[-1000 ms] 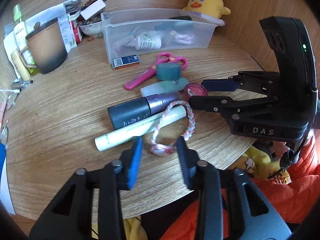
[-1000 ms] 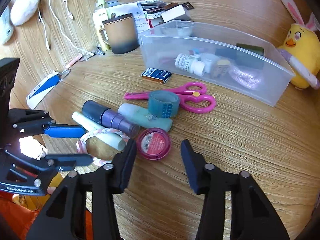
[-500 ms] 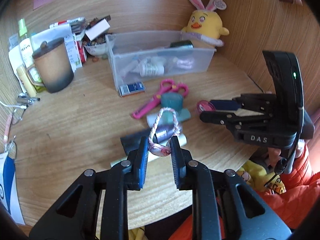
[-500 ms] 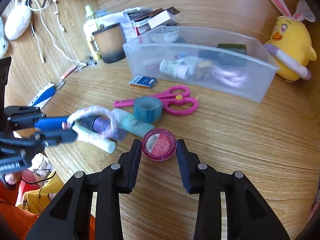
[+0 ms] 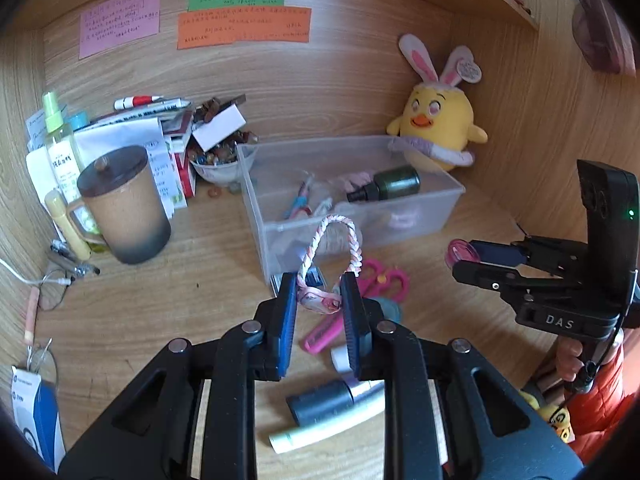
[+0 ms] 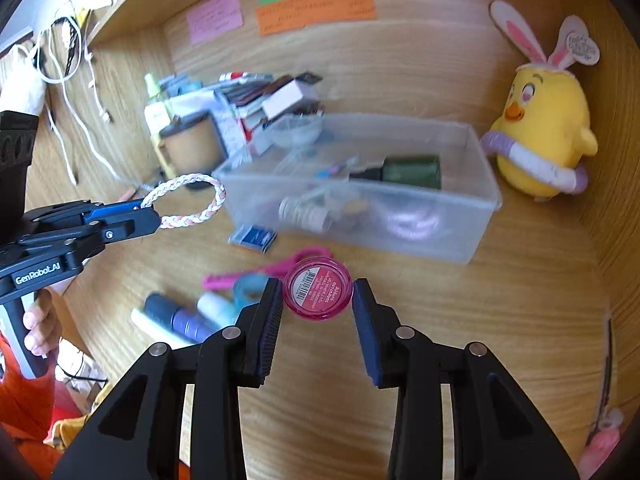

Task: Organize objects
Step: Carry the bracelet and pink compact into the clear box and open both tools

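On the left, the left tool [image 5: 319, 303] is pinching a pink and white braided loop [image 5: 332, 248] by its knotted end. The loop hangs free in the air above the desk [image 5: 160, 304], and its round part sticks out past the tool's tips. In the right wrist view the loop [image 6: 188, 200] reaches toward the clear box [image 6: 400, 220].

Under the left tool, a dark bottle [image 5: 320, 402] and a pale tube [image 5: 328, 426] lie on the desk. Pink scissors [image 5: 376, 284] lie just beyond them.

In the middle stands the clear box [image 5: 360, 216] with a dark green bottle [image 5: 388, 184] inside.

On the right, the right tool [image 6: 318, 294] squeezes a small round pink jar [image 6: 318, 290] from both sides. The jar is up off the desk, in front of the box.
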{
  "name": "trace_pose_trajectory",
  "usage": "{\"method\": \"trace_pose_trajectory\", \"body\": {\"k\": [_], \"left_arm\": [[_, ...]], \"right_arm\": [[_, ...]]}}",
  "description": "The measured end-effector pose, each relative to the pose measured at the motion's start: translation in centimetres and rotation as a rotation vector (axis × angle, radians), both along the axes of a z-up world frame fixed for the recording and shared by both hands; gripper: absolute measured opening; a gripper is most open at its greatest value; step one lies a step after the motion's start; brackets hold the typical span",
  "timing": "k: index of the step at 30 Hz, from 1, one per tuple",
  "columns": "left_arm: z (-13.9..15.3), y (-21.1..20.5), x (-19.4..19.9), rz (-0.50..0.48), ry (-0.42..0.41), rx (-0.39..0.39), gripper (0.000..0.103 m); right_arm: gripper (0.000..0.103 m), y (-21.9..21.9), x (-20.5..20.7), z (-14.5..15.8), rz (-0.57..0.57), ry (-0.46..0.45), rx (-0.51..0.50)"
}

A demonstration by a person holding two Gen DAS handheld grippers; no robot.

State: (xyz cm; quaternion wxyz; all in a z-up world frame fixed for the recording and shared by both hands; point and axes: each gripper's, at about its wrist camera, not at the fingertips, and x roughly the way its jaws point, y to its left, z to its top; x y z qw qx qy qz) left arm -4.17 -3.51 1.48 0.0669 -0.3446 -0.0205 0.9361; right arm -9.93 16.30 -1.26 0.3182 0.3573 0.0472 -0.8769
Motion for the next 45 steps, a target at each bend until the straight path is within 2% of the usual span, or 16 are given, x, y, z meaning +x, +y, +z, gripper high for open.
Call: {"method": "trace_pose_trajectory", "body": {"k": [8, 10, 16, 25, 38, 40, 42, 45], "left_arm": [[1.1, -0.8, -3.2, 0.032, 0.025, 0.0, 0.021], [1.0, -0.9, -4.0, 0.055, 0.023, -0.022, 0.021], [0.0, -1.1, -6.5, 0.069, -0.025, -0.045, 0.021], [-1.2, -1.5, -9.5, 0.06, -0.078, -0.023, 0.021], [-2.1, -0.5, -11.1, 0.022, -0.125, -0.04, 0.023], [-2.0, -0.3, -10.9, 0.022, -0.12, -0.046, 0.028], [-1.7, -0.3, -10.6, 0.012, -0.113, -0.038, 0.037], [-1.2, 0.0, -9.9, 0.001, -0.09, -0.048, 0.05]], "right_arm": [[0.033, -0.2, -2.6, 2.4, -0.037, 0.054, -0.027], [0.033, -0.2, -3.3, 2.9, -0.049, 0.066, -0.029], [0.033, -0.5, -6.4, 3.8, -0.093, 0.079, -0.02], [0.033, -1.3, -10.5, 0.9, -0.114, -0.027, 0.003], [0.033, -2.3, -11.7, 0.0, -0.107, -0.052, 0.032], [0.034, -2.5, -11.6, 0.1, -0.103, -0.044, 0.044], [0.044, -2.6, -11.4, 0.2, -0.102, -0.031, 0.057], [0.051, -2.7, -11.0, 0.4, -0.103, -0.008, 0.066]]}}
